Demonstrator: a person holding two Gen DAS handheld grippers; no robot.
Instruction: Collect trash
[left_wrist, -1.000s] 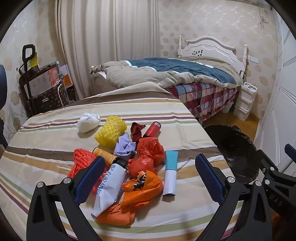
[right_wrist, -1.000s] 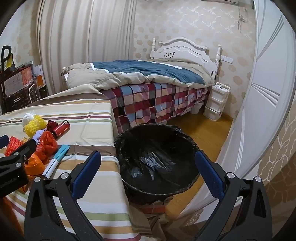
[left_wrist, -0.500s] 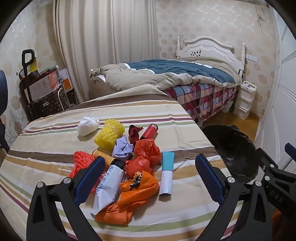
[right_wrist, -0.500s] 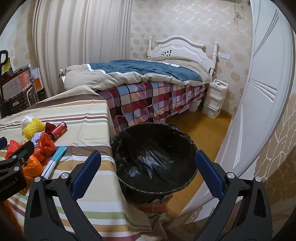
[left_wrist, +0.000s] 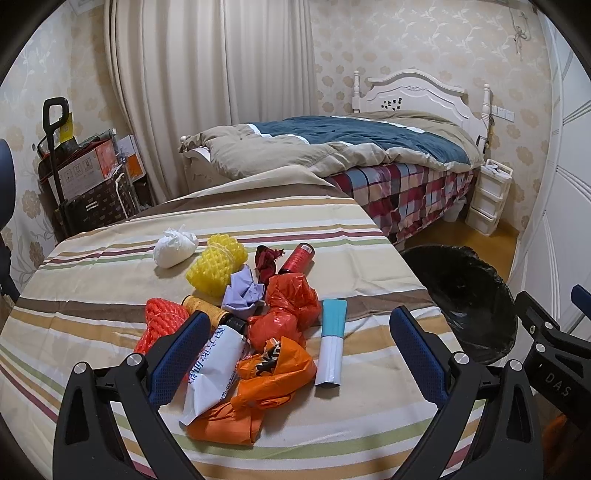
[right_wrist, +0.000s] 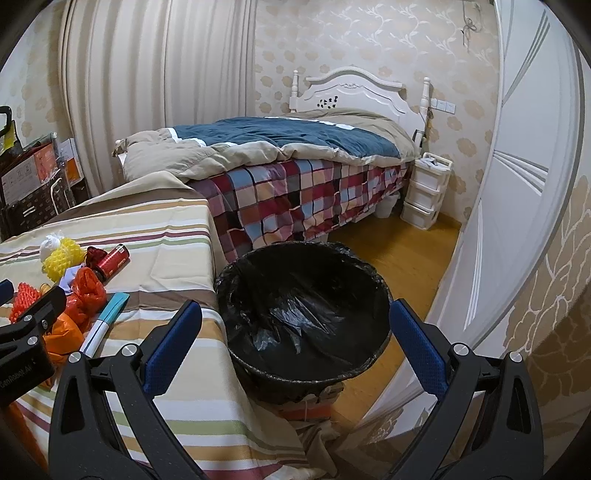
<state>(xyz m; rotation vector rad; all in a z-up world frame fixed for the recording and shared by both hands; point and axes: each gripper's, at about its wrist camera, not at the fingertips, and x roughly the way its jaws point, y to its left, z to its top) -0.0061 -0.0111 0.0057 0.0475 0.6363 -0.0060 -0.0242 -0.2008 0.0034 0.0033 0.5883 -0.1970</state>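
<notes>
A bed (right_wrist: 295, 162) is filling the far side of the room, beyond my striped table (left_wrist: 110, 266). The black-lined bin (right_wrist: 306, 314) is standing just beside the table's edge. Trash is lying heaped on the table: an orange bag (left_wrist: 273, 373), a white tube (left_wrist: 214, 369) (its print partly hidden behind my finger), a teal-and-white stick (left_wrist: 331, 343). My left gripper (left_wrist: 295, 354) and right gripper (right_wrist: 295, 347) are hovering with jaws spread wide, holding nothing.

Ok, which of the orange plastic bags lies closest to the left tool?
The flat bright-orange plastic bag, nearest the left tool; the two knotted red-orange bags lie farther back.
</notes>
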